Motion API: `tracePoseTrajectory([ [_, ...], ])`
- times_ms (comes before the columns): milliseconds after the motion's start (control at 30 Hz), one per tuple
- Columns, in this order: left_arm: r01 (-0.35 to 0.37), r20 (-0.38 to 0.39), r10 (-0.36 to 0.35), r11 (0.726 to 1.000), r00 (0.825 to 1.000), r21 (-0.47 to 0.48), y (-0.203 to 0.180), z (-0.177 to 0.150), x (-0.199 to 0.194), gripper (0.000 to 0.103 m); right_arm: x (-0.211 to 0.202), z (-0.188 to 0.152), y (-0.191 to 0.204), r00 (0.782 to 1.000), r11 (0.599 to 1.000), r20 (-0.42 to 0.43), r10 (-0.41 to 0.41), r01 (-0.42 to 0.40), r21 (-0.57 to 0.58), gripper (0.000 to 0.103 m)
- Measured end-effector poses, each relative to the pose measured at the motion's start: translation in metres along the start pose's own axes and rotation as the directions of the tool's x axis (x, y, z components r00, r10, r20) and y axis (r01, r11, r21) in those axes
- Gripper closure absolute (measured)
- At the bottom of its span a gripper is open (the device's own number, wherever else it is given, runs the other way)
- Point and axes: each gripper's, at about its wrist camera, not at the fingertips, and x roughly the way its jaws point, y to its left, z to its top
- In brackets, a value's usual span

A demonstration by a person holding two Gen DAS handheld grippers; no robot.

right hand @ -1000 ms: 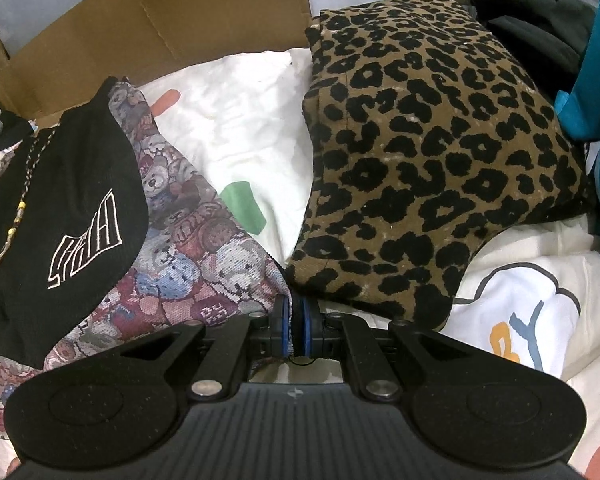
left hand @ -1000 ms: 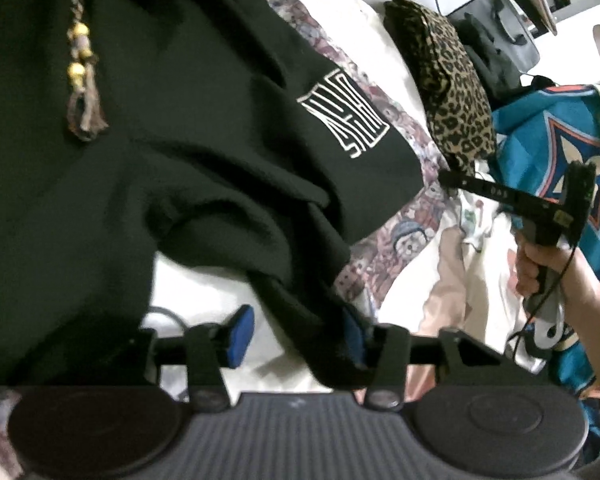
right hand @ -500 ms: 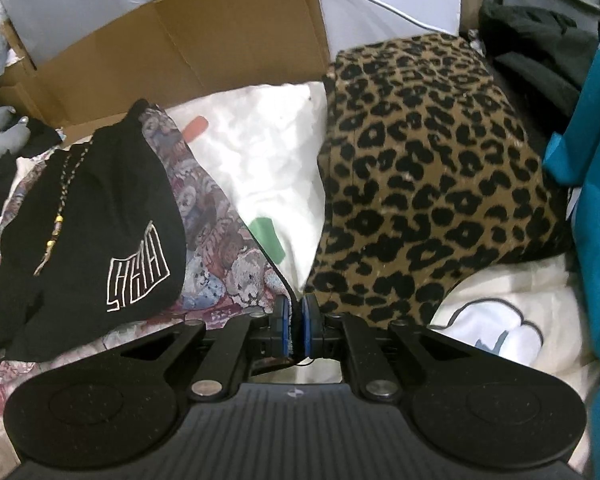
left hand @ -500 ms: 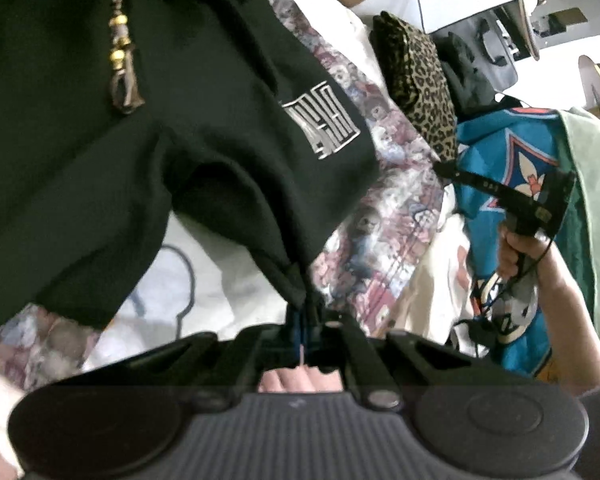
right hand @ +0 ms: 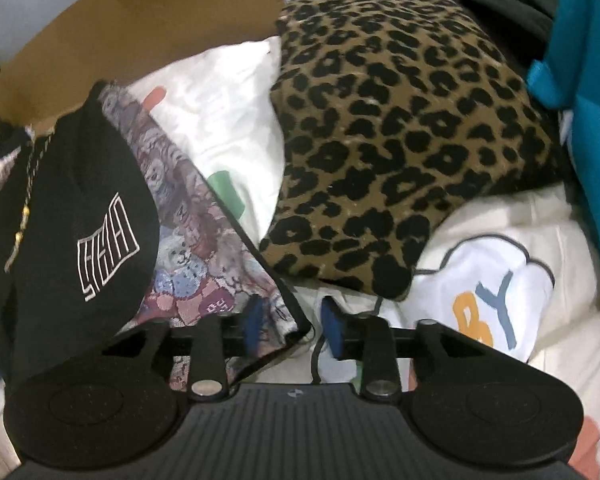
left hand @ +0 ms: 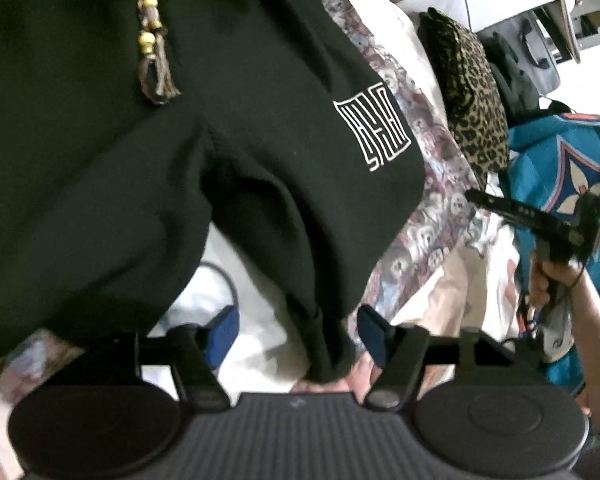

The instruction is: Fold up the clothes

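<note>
1. Your left gripper [left hand: 298, 330] stands with its blue pads spread wide, clasping nothing; a bunched fold of the black garment [left hand: 148, 168] hangs down between the two pads, nearer the right-hand one.
2. The black garment fills most of the left wrist view, draped over the teddy-bear print cloth [left hand: 416, 216], its white line logo [left hand: 374, 128] near the hem and a braided cord with gold beads and a tassel [left hand: 154, 60] lying across it.
3. Your right gripper [right hand: 290, 326] also has its pads apart and grips nothing; the black-edged corner of the teddy-bear print cloth [right hand: 204, 248] lies between them, close against the left pad.
4. In the right wrist view the black garment [right hand: 68, 216] sits at the left on the bear cloth, with the leopard-print cushion [right hand: 400, 128] ahead and to the right, resting on white bedding with a cloud print [right hand: 496, 284].
5. A brown cardboard flap [right hand: 140, 16] rises behind the bedding; teal fabric [right hand: 588, 92] borders the right edge.
6. From the left wrist camera, your right hand [left hand: 552, 284] shows at the far right, gripping the handle of the other gripper.
</note>
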Motion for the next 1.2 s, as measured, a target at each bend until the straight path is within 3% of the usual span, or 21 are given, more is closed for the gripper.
tracePoseTrajectory([
  [167,0.032,-0.02,-0.033,0.999,0.999,-0.026,-0.001,0.0,0.023,0.036,0.001,-0.01,-0.018,0.998,0.992,0.029,0.052,-0.054,0.111,0.062],
  [200,0.039,-0.024,-0.04,0.999,0.999,-0.033,-0.001,0.0,0.028,0.04,0.002,-0.013,-0.021,0.998,0.989,0.032,0.061,-0.065,0.134,0.062],
  [267,0.052,-0.032,-0.053,0.998,0.998,-0.045,-0.002,-0.001,0.036,0.071,0.005,-0.016,-0.024,0.996,0.983,0.043,0.074,-0.08,0.168,0.062],
  [300,0.062,-0.033,-0.063,0.997,0.997,-0.045,-0.002,-0.001,0.036,0.097,0.006,-0.018,-0.026,0.996,0.979,0.049,0.079,-0.087,0.183,0.062],
  [567,0.052,-0.035,-0.054,0.997,0.998,-0.061,0.005,-0.001,0.022,0.096,0.009,-0.023,-0.02,0.984,0.964,0.098,0.15,-0.168,0.207,0.062],
  [733,0.054,-0.044,-0.058,0.995,0.997,-0.083,0.004,0.0,0.025,0.096,0.02,-0.026,-0.008,0.985,0.976,0.079,0.151,-0.161,0.146,0.062],
  [767,0.057,-0.046,-0.061,0.995,0.997,-0.084,-0.001,0.002,0.028,0.096,0.02,-0.027,-0.005,0.986,0.98,0.075,0.147,-0.156,0.124,0.064],
  [800,0.067,-0.048,-0.071,0.994,0.996,-0.084,-0.002,0.001,0.028,0.096,0.018,-0.027,-0.003,0.987,0.983,0.073,0.147,-0.154,0.103,0.073],
  [833,0.078,-0.05,-0.082,0.993,0.995,-0.085,-0.004,0.001,0.028,0.096,0.014,-0.025,-0.003,0.986,0.983,0.073,0.148,-0.154,0.095,0.096],
  [1067,0.206,-0.04,-0.211,0.974,0.977,-0.096,-0.017,0.0,0.016,0.096,-0.028,-0.004,-0.005,0.981,0.978,0.121,0.153,-0.168,0.123,0.098],
  [1200,0.23,-0.05,-0.235,0.968,0.971,-0.099,-0.02,0.0,0.022,0.096,-0.045,0.009,-0.007,0.98,0.982,0.163,0.118,-0.139,0.127,0.098],
])
